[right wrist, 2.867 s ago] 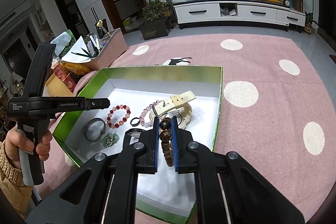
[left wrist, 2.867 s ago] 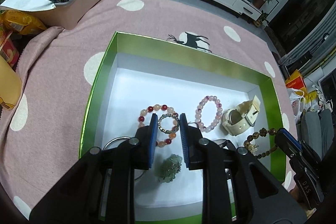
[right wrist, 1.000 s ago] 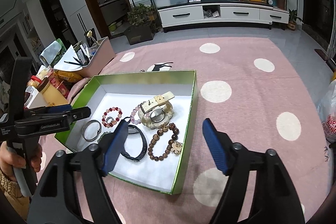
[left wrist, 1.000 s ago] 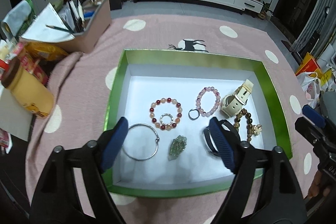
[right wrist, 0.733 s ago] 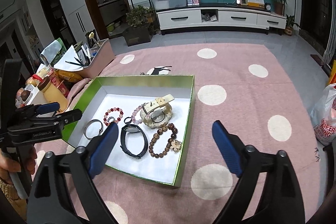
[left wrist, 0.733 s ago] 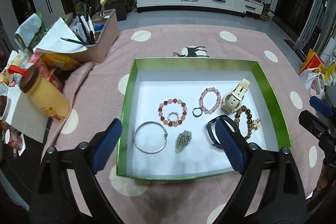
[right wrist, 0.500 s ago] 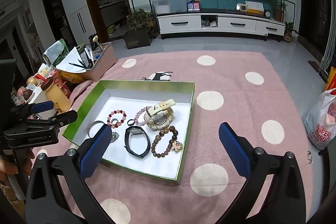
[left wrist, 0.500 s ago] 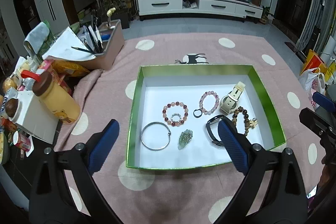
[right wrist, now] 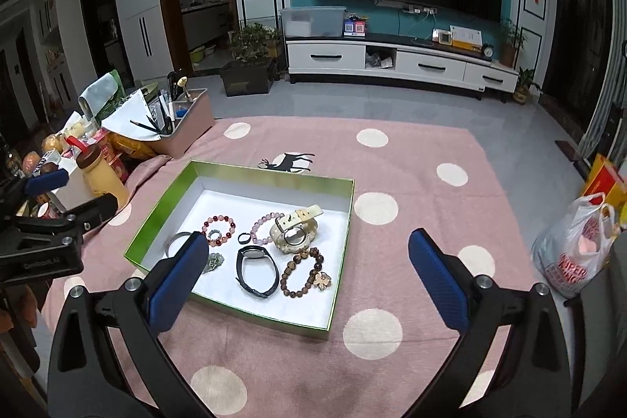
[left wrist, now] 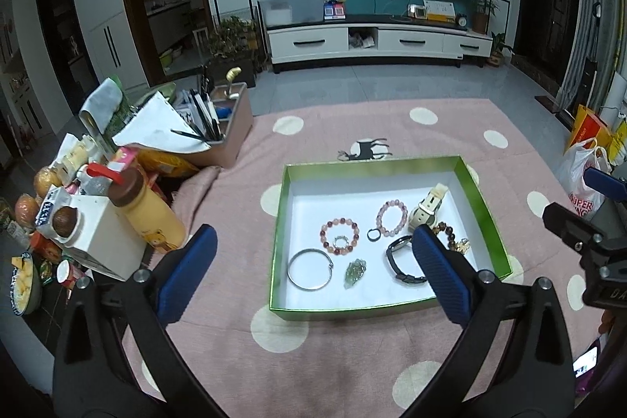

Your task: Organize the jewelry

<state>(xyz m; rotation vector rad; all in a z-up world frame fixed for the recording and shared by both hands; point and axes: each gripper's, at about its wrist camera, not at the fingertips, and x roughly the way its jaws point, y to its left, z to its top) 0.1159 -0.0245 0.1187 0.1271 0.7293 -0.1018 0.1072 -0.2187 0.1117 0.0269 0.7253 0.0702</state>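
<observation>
A green box with a white floor (left wrist: 486, 218) (right wrist: 156, 218) lies on the pink dotted cloth. In it lie a red bead bracelet (left wrist: 339, 230) (right wrist: 219, 224), a pink bead bracelet (left wrist: 390, 218), a cream watch (left wrist: 425, 210) (right wrist: 294, 228), a brown bead bracelet (right wrist: 303, 277), a black band (left wrist: 401, 261) (right wrist: 255, 271), a silver bangle (left wrist: 309, 268), a green stone (left wrist: 354, 272) and a small dark ring (left wrist: 373, 234). My left gripper (left wrist: 311, 275) and right gripper (right wrist: 309, 285) are open, empty, high above and back from the box.
At the left stand a pink organizer with pens (left wrist: 219, 128), a yellow bottle (left wrist: 149, 214), a white carton and snacks. A plastic bag (right wrist: 576, 245) sits at the right. A white TV cabinet (left wrist: 376, 44) stands at the back. The cloth's edges drop to the floor.
The right gripper let the brown bead bracelet go in the box. Both grippers opened wide, rose and pulled back from the box.
</observation>
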